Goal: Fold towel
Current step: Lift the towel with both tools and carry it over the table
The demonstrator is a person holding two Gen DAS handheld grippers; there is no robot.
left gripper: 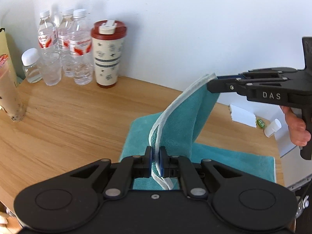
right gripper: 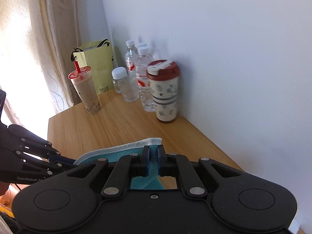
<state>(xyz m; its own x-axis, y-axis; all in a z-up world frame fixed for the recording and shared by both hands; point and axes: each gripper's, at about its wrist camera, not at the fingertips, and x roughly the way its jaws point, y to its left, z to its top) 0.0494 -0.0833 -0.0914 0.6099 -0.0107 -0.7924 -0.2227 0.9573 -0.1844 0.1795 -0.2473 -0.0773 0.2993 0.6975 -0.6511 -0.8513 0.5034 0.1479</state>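
Observation:
A teal towel (left gripper: 181, 120) with a white hem lies partly on the wooden table (left gripper: 68, 117), one edge lifted into the air. My left gripper (left gripper: 155, 156) is shut on the hem of that raised edge, low and near me. Further right and higher, my right gripper (left gripper: 211, 84) pinches the other end of the same edge, held by a person's hand (left gripper: 296, 128). In the right wrist view the right gripper (right gripper: 153, 152) is shut on the towel (right gripper: 153, 156) near its white-hemmed corner, and the left gripper (right gripper: 68, 162) grips the hem at the lower left.
Against the wall stand several water bottles (left gripper: 64, 44), a red-lidded tumbler (left gripper: 108, 54), a milk tea cup (right gripper: 85, 89) and a yellow paper bag (right gripper: 97, 62). A white box (left gripper: 242, 115) and a small white bottle (left gripper: 273, 126) lie at the table's right end. A curtain (right gripper: 48, 39) hangs left.

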